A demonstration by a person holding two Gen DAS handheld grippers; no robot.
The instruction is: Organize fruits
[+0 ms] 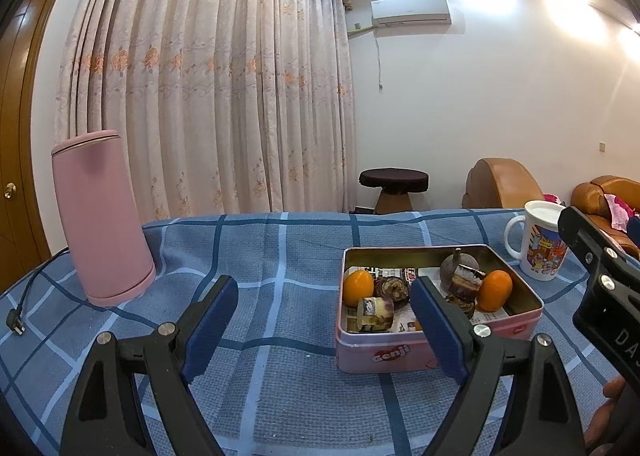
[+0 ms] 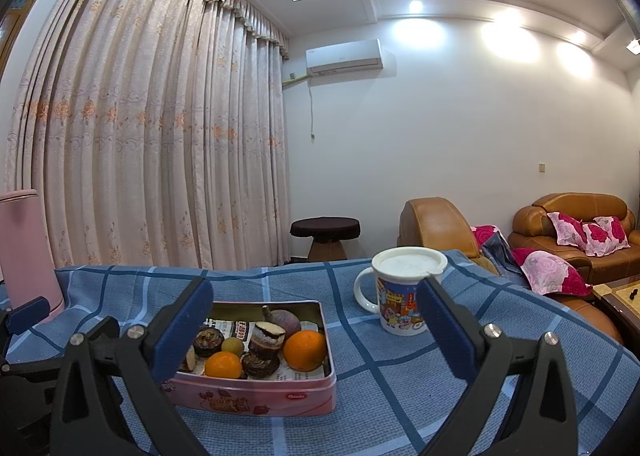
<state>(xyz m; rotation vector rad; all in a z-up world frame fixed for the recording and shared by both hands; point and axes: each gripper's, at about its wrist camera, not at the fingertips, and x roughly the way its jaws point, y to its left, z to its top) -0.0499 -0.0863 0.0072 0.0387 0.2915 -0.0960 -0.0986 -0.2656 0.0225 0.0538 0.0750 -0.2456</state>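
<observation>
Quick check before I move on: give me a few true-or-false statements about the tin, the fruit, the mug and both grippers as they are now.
1. The pink tin has its lid off and holds fruit. True.
2. Two oranges lie inside the tin. True.
3. The left gripper is shut on an orange. False: its fingers are spread wide and hold nothing.
4. The mug stands inside the tin. False: it stands on the blue checked cloth, beside the tin.
5. The right gripper is open and empty. True.
6. The pink kettle lies on its side. False: it stands upright on the cloth.
</observation>
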